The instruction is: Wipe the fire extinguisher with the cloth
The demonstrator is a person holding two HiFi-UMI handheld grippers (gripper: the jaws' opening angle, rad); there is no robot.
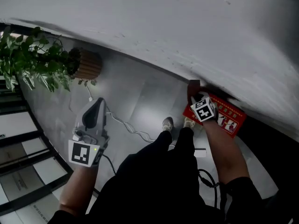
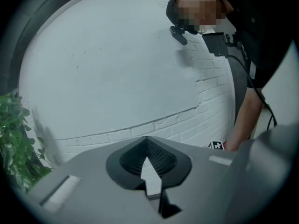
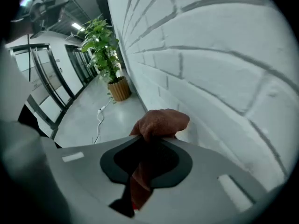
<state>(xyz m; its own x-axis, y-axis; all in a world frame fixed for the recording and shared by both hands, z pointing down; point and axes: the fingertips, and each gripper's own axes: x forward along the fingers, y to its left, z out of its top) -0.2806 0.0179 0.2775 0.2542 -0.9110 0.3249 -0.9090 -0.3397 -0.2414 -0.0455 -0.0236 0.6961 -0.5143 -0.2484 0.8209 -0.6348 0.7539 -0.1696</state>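
Your cloth [image 3: 161, 122] is rust-brown and bunched, pinched in the tongs of your right gripper [image 3: 148, 141], its wad protruding past the tips beside the white brick wall [image 3: 210, 55]. The fire extinguisher [image 1: 228, 119] shows as a red printed case at the wall's foot.

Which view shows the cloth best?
The right gripper view: the cloth sits mid-frame, clamped in the right gripper. The head view shows only a small bit past that gripper; the left gripper view shows none.
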